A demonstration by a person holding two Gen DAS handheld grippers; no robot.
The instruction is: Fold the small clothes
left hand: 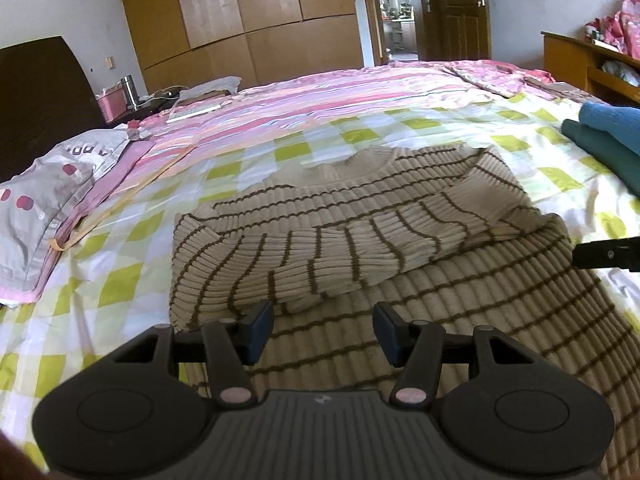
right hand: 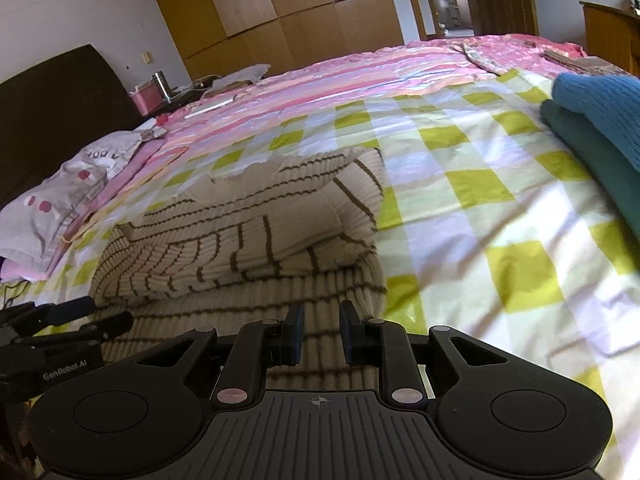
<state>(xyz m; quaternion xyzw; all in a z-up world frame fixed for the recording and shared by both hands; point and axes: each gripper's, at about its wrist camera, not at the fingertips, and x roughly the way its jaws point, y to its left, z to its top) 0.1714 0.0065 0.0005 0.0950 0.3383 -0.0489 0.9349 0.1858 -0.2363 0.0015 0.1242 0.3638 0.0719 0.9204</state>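
Checked bedsheet [left hand: 120, 288] bears striped sweater [left hand: 320, 216]; both hand-held grippers seemingly gape empty, left [left hand: 323, 332] wider than right [right hand: 322, 334].

The sweater [left hand: 340, 232] lies on the bed sheet [left hand: 120, 280] ahead of my left gripper [left hand: 323, 330] and right gripper [right hand: 321, 334], with the pillow [left hand: 52, 200] left, folded clothes [right hand: 592, 128] right, and wardrobe [left hand: 248, 20] behind.

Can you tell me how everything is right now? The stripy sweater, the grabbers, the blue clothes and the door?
Striped sweater: lying on the bed, both sleeves folded across the front.
Left gripper: open, holding nothing.
Right gripper: slightly open, holding nothing.
Blue clothes: folded, stacked.
Door: open.
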